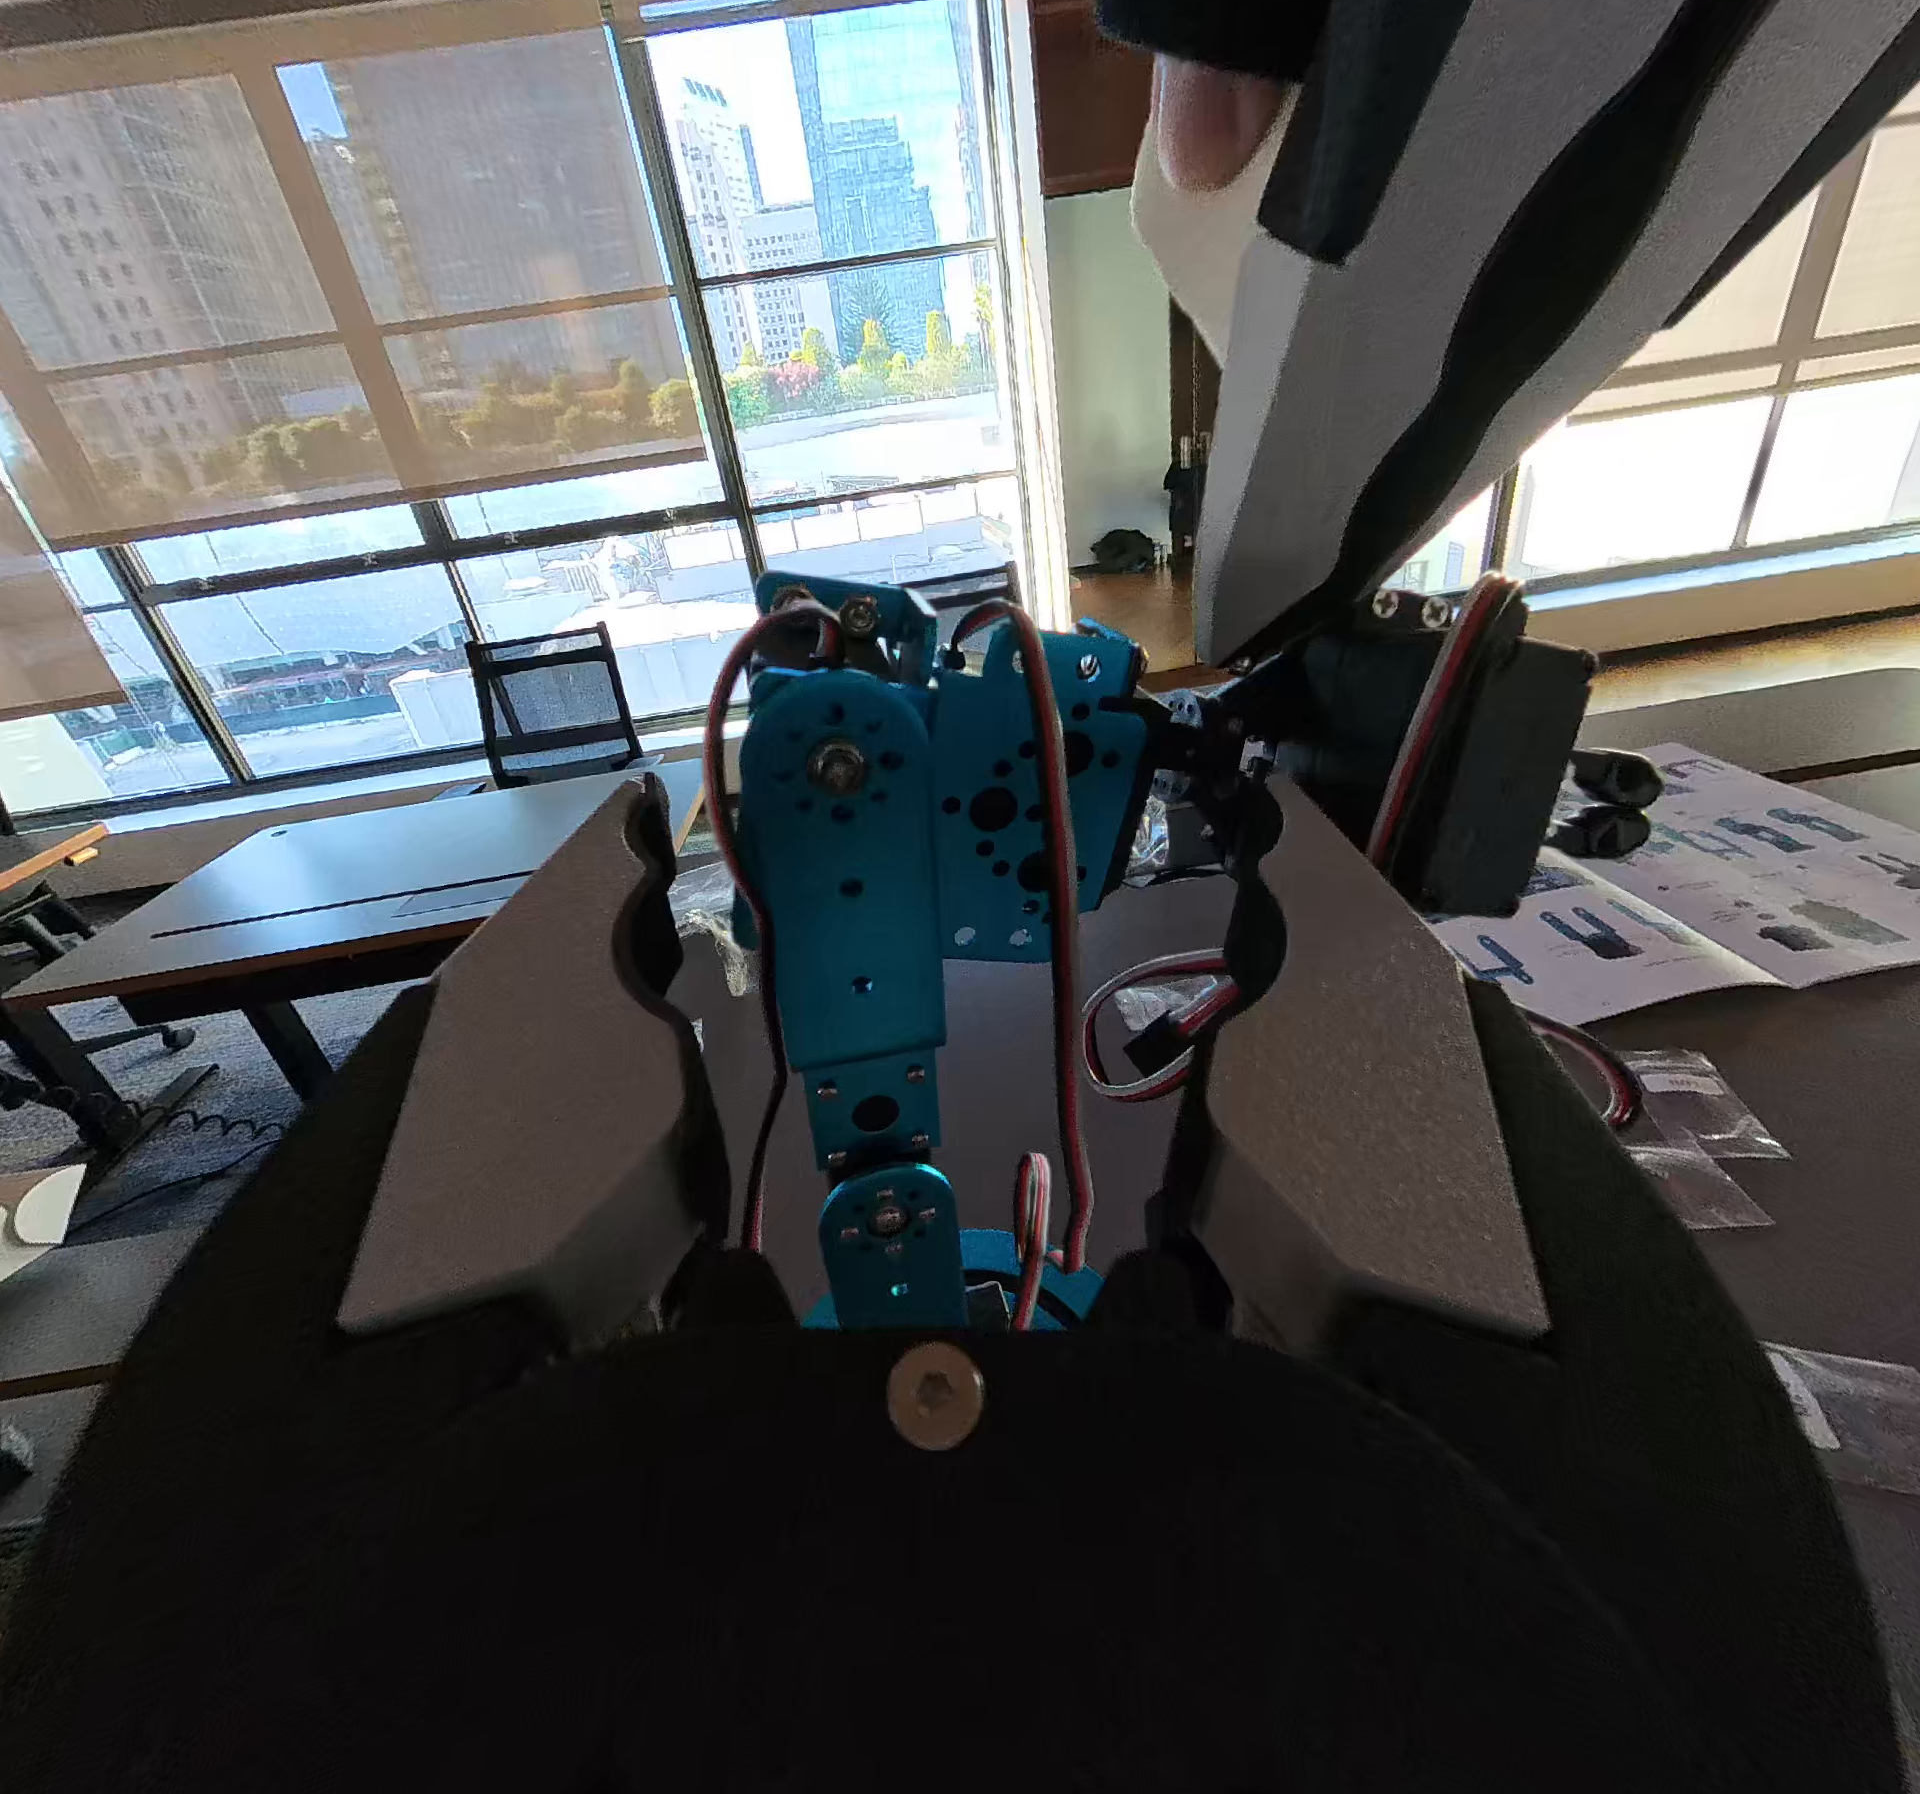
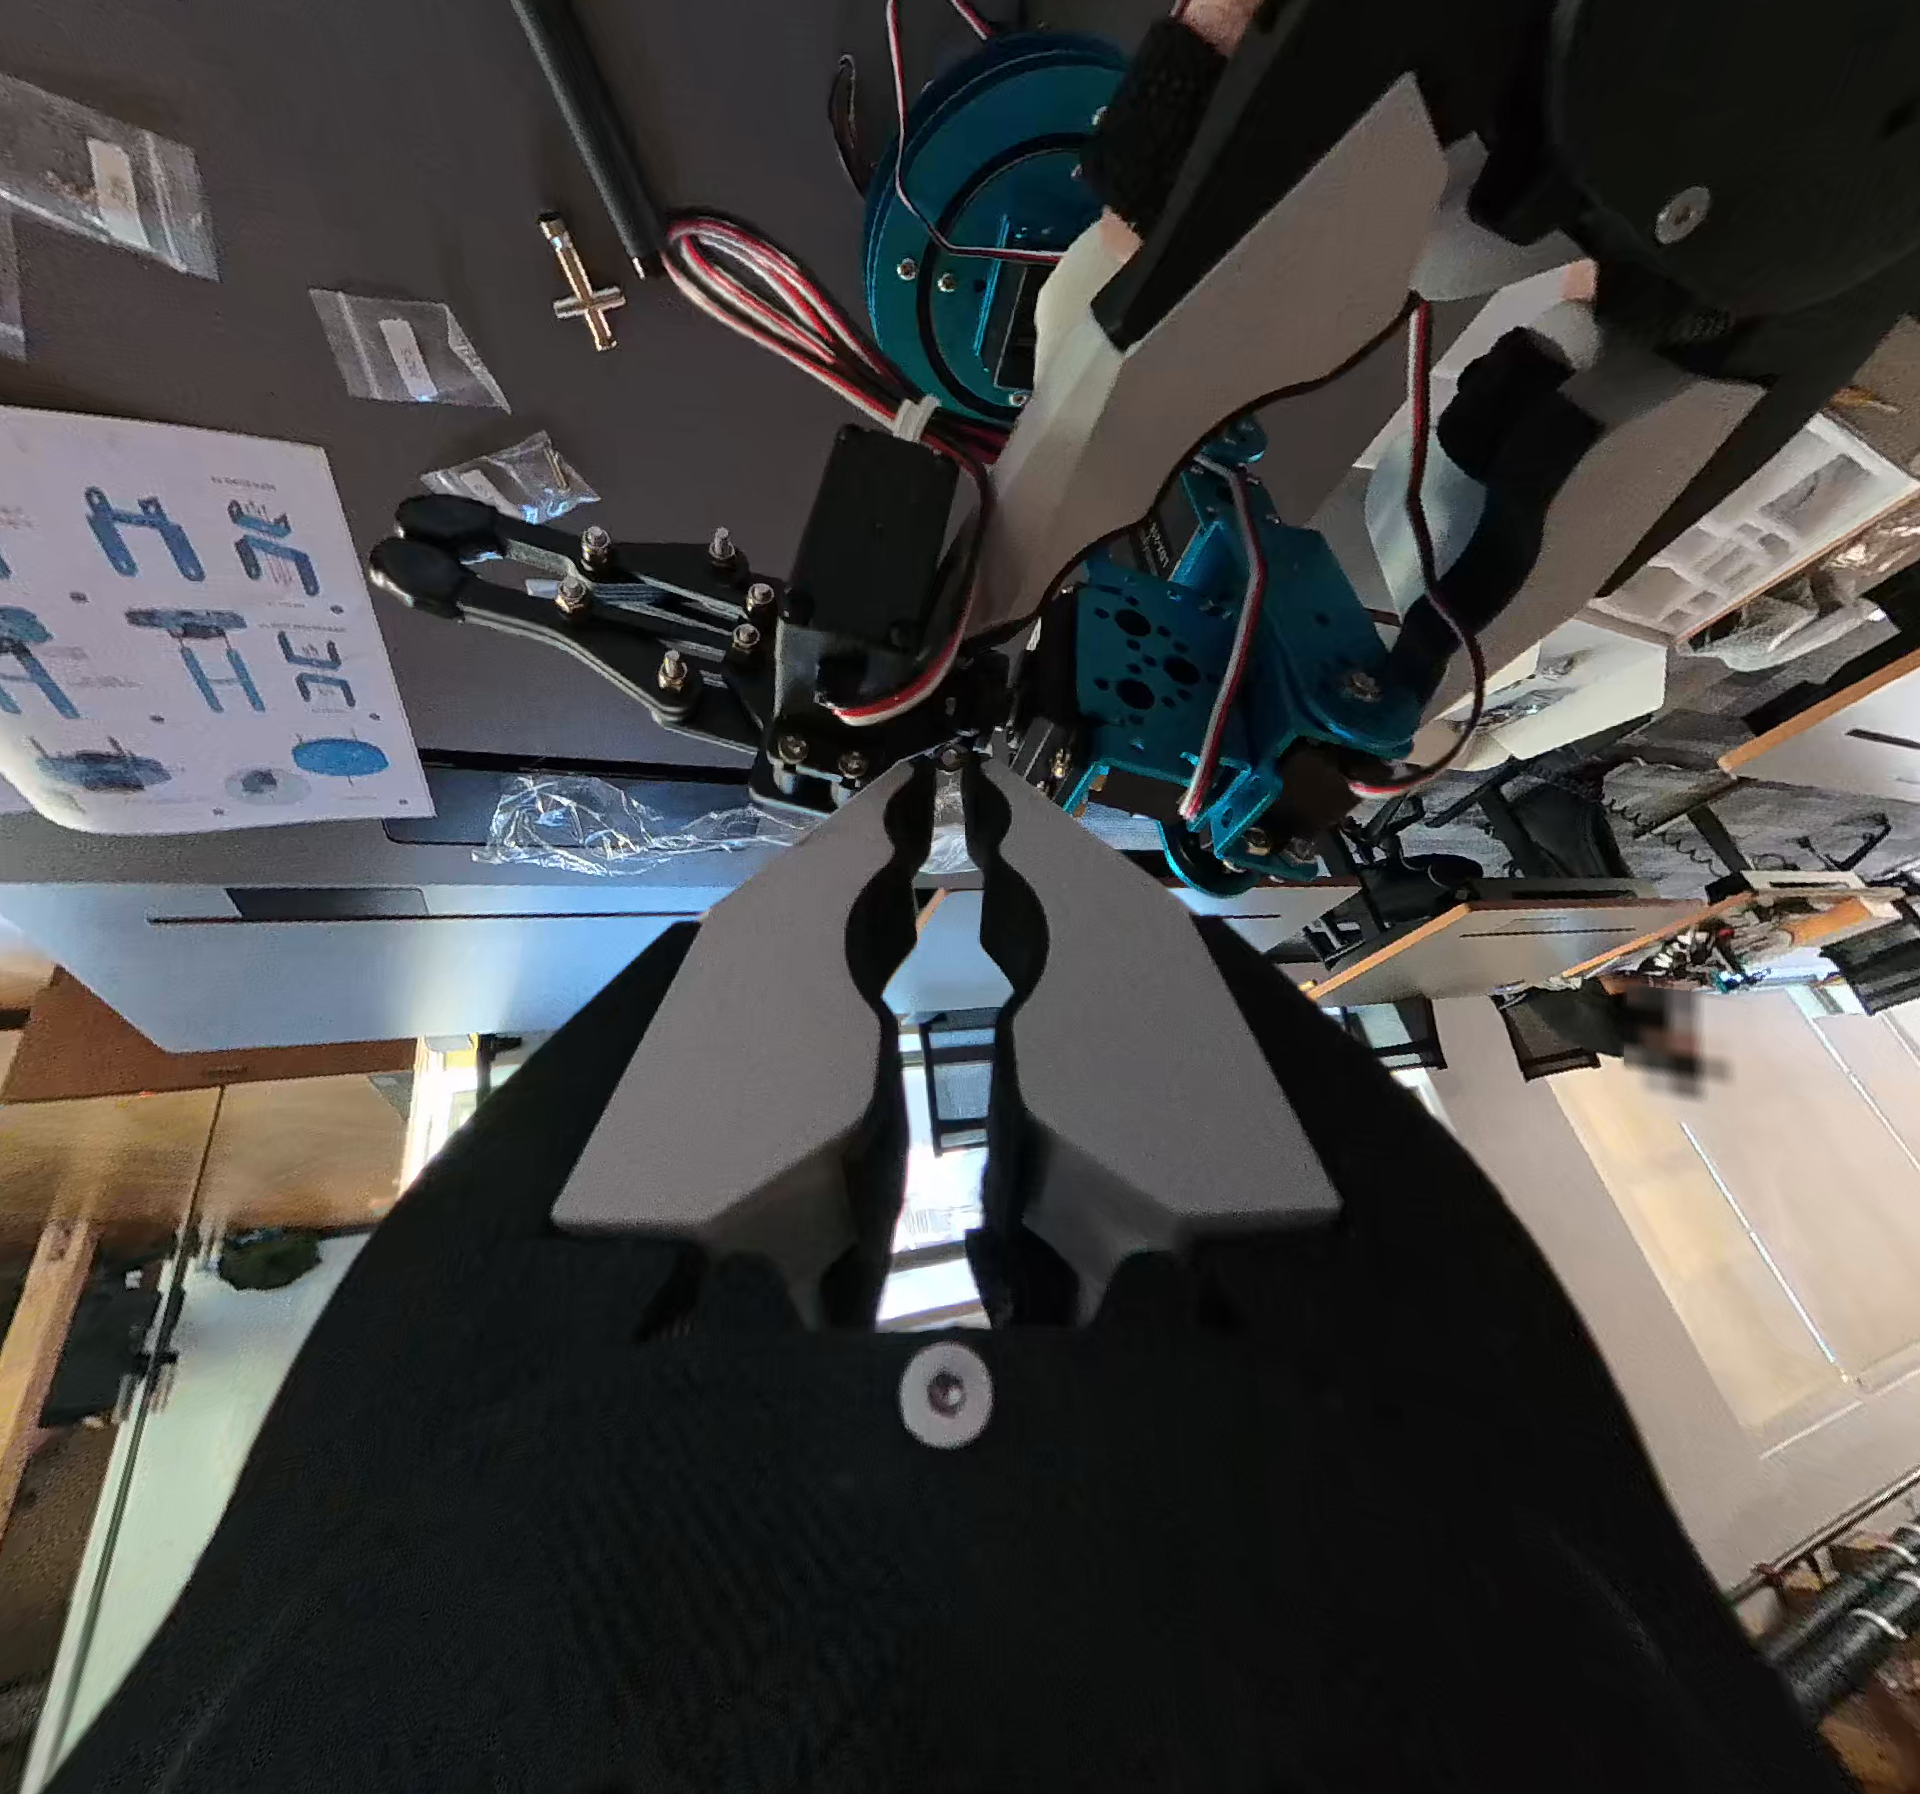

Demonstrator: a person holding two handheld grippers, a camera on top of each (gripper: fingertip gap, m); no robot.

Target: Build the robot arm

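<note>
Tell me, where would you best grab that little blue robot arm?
Probably the flat blue bracket link of the robot arm, pinched across its two flat faces from the side the left gripper straddles. The black claw is thin and jointed, and the looping servo wires could snag.

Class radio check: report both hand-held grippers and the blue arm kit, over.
Left hand-held gripper open, straddling blue robot arm. Right hand-held gripper nearly shut, tips at the black claw wrist joint. Servo wires loose alongside.

The left wrist view looks level, close along its tool toward the windows (image 1: 416,342); the right wrist view (rolled upside down) faces the desk (image 2: 675,30) — both share the blue arm (image 1: 862,861) (image 2: 1164,664).
</note>
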